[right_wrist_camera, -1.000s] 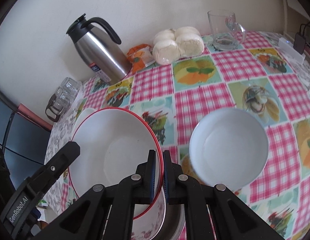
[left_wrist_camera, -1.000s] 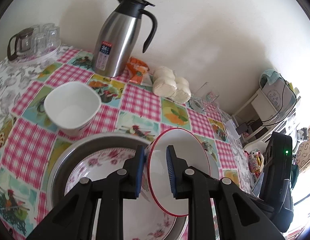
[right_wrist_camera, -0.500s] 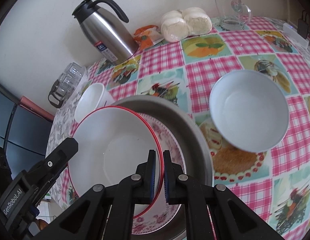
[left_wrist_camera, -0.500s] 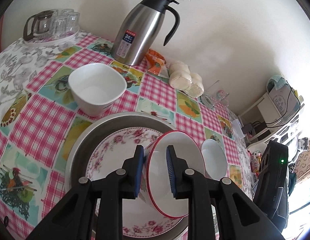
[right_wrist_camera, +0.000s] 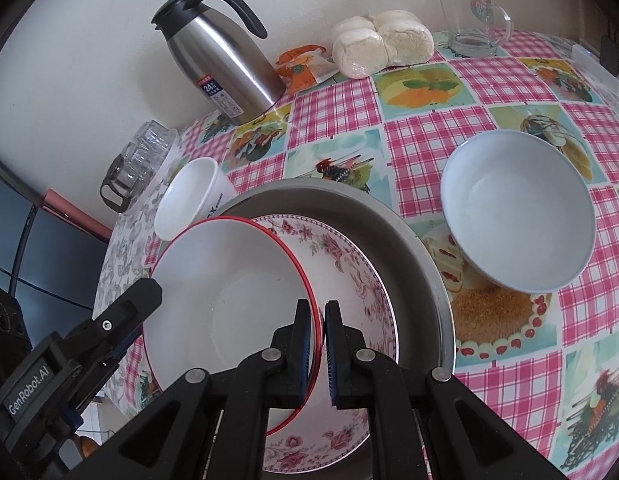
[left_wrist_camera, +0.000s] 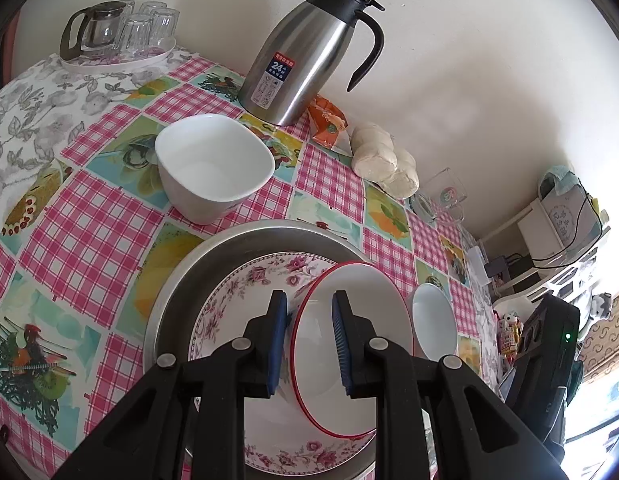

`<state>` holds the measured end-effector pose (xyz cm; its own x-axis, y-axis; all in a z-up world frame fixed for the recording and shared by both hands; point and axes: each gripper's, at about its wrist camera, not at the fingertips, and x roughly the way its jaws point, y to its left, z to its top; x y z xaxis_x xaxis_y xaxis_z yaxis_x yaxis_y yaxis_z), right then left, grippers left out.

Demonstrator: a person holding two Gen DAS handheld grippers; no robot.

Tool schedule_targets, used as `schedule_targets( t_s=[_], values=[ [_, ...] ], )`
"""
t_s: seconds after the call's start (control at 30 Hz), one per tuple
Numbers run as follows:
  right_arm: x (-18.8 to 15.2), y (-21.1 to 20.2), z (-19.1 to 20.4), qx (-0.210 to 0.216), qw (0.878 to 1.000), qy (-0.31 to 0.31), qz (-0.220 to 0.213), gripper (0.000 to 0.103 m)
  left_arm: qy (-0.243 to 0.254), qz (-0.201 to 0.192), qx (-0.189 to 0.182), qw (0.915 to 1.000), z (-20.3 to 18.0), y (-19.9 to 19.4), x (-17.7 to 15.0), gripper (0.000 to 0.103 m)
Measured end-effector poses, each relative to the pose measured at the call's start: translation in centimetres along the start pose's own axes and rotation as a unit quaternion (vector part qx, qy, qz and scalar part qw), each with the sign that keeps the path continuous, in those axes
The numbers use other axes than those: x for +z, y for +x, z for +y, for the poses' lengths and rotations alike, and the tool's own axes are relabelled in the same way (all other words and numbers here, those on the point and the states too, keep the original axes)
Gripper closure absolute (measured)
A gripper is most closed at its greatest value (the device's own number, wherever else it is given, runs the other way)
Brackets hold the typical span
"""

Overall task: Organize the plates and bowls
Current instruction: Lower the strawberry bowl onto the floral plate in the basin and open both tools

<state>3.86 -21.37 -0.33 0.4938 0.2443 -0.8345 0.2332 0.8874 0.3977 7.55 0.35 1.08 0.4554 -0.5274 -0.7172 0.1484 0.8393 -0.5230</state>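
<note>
**Red-rimmed bowl held over the floral plate**

Bowl work at the near edge of the tabletop: the right tool (right_wrist_camera: 317,344) is closed down on the rim of the red-rimmed bowl (right_wrist_camera: 237,300), one pad inside the wall and one outside. That bowl sits tilted over the floral plate (right_wrist_camera: 349,264), which lies inside the round metal tray (right_wrist_camera: 409,240); whether its base touches the plate cannot be told.

The left tool (left_wrist_camera: 309,340) has its jaws spread, one finger on each side of the bowl's far rim, with a visible gap between the pads and the bowl wall (left_wrist_camera: 349,320). It has hold of nothing.

A plain round white bowl (right_wrist_camera: 517,212) stands on the checked tablecloth (right_wrist_camera: 489,80) just beside the tray's right edge. A squarish white bowl (left_wrist_camera: 213,164) stands near the tray's far left side.

Along the far edge by the wall stand a steel thermal jug (left_wrist_camera: 309,52), an orange packet (left_wrist_camera: 327,126), wrapped white buns (right_wrist_camera: 383,44) and a glass mug (right_wrist_camera: 469,16). At the far left corner a tray of drinking glasses with a small glass teapot (left_wrist_camera: 105,32) rests on the grey flowered cloth (left_wrist_camera: 25,120).
</note>
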Motion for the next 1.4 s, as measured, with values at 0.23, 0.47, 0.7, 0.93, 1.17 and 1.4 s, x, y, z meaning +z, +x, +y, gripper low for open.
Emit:
schedule_targets(
  t_s=[0.23, 0.47, 0.7, 0.93, 1.17, 1.4],
  values=[
    [0.1, 0.1, 0.1, 0.006, 1.000, -0.002, -0.009, 0.093, -0.013, 0.006, 0.004, 0.9999, 0.6, 0.4, 0.3, 0.081],
    [0.7, 0.4, 0.1, 0.016, 1.000, -0.002, -0.011, 0.093, -0.013, 0.008, 0.012, 0.9998, 0.6, 0.8, 0.6, 0.081],
    [1.1, 0.7, 0.3, 0.025, 1.000, -0.001, -0.013, 0.091, -0.017, 0.015, 0.026, 0.9994, 1.0, 1.2, 0.7, 0.081],
    [1.2, 0.8, 0.0, 0.037, 0.999, 0.002, -0.013, 0.090, -0.075, 0.035, 0.002, 0.9966, 2.7, 1.9, 0.4, 0.081],
    [1.2, 0.8, -0.1, 0.043, 0.999, 0.004, -0.014, 0.090, -0.107, 0.052, -0.002, 0.9929, 3.7, 2.8, -0.2, 0.081],
    [1.1, 0.8, -0.1, 0.044, 0.999, 0.006, -0.016, 0.090, -0.090, 0.047, -0.002, 0.9948, 3.0, 2.7, 0.0, 0.081]
  ],
)
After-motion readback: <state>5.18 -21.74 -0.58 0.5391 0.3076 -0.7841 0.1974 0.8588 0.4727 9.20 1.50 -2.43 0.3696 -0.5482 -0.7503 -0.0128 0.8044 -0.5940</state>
